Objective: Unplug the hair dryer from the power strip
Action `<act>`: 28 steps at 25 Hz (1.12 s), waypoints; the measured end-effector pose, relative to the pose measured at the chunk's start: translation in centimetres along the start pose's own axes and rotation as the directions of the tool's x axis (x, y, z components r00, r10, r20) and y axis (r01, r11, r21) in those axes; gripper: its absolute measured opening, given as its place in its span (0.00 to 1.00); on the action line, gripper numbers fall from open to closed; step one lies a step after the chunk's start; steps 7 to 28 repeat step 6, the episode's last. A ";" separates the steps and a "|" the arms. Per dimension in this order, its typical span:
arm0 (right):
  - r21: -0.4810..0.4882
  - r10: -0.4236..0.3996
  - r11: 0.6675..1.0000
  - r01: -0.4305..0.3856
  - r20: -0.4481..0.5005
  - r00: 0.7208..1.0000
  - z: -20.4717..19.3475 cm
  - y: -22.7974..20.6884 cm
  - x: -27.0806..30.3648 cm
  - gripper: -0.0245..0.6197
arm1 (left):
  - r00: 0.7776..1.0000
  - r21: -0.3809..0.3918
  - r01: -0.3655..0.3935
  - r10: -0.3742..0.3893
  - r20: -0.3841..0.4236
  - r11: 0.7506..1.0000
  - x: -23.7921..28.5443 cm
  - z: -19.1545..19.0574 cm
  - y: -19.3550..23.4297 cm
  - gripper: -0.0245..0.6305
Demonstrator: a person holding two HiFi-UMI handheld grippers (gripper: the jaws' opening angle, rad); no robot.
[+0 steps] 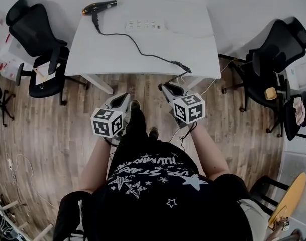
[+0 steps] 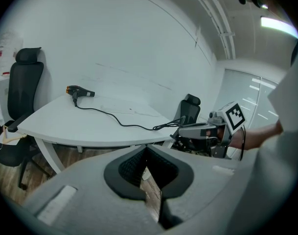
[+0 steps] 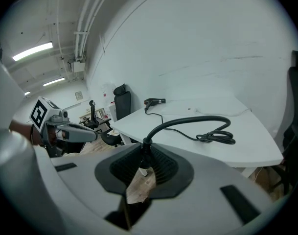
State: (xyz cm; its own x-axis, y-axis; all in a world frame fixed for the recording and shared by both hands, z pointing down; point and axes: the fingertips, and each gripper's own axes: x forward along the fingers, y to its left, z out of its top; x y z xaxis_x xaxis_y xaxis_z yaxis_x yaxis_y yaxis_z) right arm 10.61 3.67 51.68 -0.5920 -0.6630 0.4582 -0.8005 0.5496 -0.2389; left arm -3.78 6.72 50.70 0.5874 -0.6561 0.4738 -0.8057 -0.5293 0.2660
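Observation:
The black hair dryer (image 1: 98, 6) lies at the far left corner of the white table (image 1: 193, 39), and it also shows in the left gripper view (image 2: 79, 90) and the right gripper view (image 3: 154, 101). Its black cord (image 1: 142, 51) crosses the table to a coil (image 1: 182, 67) at the near right edge. From there it rises to my right gripper (image 1: 165, 88), which is shut on the plug end (image 3: 145, 153). The white power strip (image 1: 145, 24) lies at the back of the table with no cord in it. My left gripper (image 1: 125, 98) hangs in front of the table, pads together on nothing (image 2: 147, 153).
A black office chair (image 1: 42, 49) stands left of the table and another (image 1: 273, 59) stands right of it. The person stands on wood floor (image 1: 67, 129) just short of the table's near edge. Loose cables lie on the floor at the lower left (image 1: 14, 167).

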 end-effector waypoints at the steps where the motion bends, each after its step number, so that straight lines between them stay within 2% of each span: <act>1: 0.002 0.002 1.000 -0.002 0.001 1.000 0.1 0.1 0.1 0.15 | 1.000 -0.004 -0.002 0.001 -0.004 1.000 -0.1 -0.2 0.1 0.05; 28: 0.012 0.004 1.000 -0.004 0.009 1.000 0.2 0.1 0.4 0.15 | 1.000 -0.019 -0.007 0.006 -0.008 1.000 -0.1 -0.5 0.3 0.05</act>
